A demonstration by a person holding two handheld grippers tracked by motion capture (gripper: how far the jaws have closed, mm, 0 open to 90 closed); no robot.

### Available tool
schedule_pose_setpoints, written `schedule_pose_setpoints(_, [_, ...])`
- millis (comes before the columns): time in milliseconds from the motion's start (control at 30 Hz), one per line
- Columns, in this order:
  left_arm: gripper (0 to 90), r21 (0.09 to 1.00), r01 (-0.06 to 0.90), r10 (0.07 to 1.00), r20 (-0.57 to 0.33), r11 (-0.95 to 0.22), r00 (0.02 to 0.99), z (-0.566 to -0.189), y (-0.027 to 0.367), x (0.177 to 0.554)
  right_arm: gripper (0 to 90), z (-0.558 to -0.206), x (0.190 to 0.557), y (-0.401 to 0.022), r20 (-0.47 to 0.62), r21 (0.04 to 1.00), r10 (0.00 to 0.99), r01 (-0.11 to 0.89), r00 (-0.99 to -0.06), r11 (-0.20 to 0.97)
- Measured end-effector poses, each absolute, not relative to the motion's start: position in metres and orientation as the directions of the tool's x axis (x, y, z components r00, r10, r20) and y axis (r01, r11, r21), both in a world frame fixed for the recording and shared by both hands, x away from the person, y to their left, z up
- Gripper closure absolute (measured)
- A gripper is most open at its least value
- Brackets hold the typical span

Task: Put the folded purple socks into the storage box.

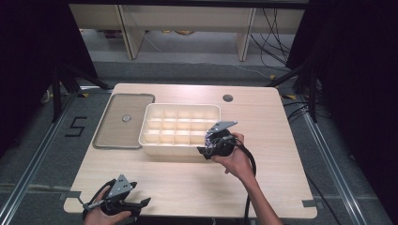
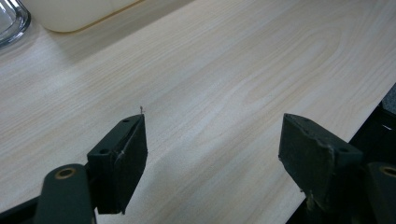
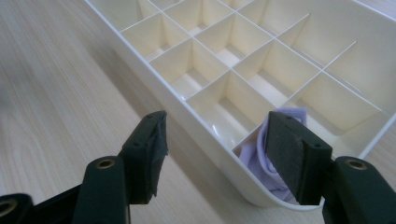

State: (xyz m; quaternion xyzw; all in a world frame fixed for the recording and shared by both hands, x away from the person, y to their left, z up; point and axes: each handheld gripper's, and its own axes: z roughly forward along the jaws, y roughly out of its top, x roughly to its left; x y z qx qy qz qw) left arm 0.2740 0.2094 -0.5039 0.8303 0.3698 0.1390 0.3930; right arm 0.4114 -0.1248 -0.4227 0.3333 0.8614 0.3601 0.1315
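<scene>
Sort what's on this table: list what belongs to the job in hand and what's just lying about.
In the job:
- divided tray
- pale purple cloth in its near corner compartment
- right gripper, fingers apart

Lying about:
- flat lid left of the tray
- left gripper, open over bare table

table [image 1: 187,183]: light wood grain, round hole [image 1: 227,98] near far edge. on it: cream divided box [image 1: 179,129] at centre; flat lid [image 1: 123,121] just left of the box, lying flat. tape tabs [image 1: 309,203] at the near corners.
</scene>
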Motion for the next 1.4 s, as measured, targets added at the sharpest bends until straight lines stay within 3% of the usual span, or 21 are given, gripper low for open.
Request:
schedule_pose_setpoints(600, [23.2,0.750,0.511,0.724,-0.062,-0.420,0.687,-0.503,0.209,0.274,31.8,-0.423,0.393,-0.125,0.038,0.747,0.629,0.441,-0.776,0.498])
schedule_pose_setpoints(1400, [23.2,0.744,0.516,0.726,-0.060,-0.425,0.685,-0.504,0.208,0.274,31.3,-0.432,0.367,-0.128,0.045,0.752,0.627,0.440,-0.777,0.491])
